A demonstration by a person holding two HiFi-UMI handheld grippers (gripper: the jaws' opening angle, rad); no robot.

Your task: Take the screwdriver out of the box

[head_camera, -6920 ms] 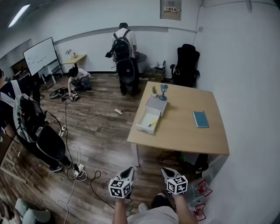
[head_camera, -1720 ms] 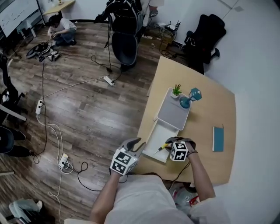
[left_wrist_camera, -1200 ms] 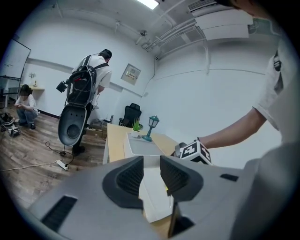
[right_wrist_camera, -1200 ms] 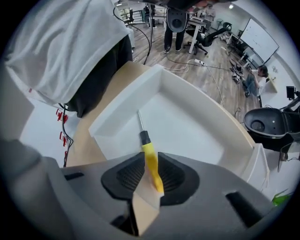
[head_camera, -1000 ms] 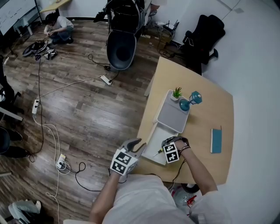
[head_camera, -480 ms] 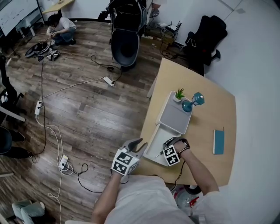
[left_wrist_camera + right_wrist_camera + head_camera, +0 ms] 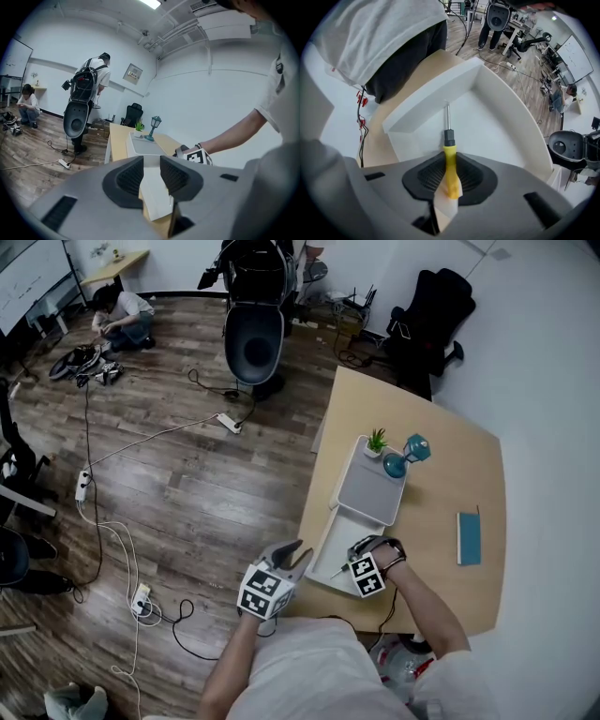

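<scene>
A white box (image 7: pixel 370 486) sits on the wooden table (image 7: pixel 441 502) with its open drawer (image 7: pixel 330 538) pulled towards me. In the drawer lies a screwdriver (image 7: pixel 449 154) with a yellow handle and a steel shaft. My right gripper (image 7: pixel 450 180) points straight down into the drawer; its jaws have just been closing and its pads now press on the yellow handle. In the head view the right gripper (image 7: pixel 349 563) is at the drawer's near end. My left gripper (image 7: pixel 292 551) hangs open and empty beside the table's left edge, facing the drawer (image 7: pixel 154 192).
A small plant (image 7: pixel 375 440) and a teal lamp (image 7: pixel 409 452) stand at the box's far end. A blue notebook (image 7: pixel 469 538) lies at the table's right. Cables and a power strip (image 7: pixel 141 596) lie on the floor at left. A person with a large round device (image 7: pixel 253 324) stands beyond.
The right gripper has settled over the screwdriver at the drawer's near end and its jaws have drawn in on the handle. The left gripper has stayed in place.
</scene>
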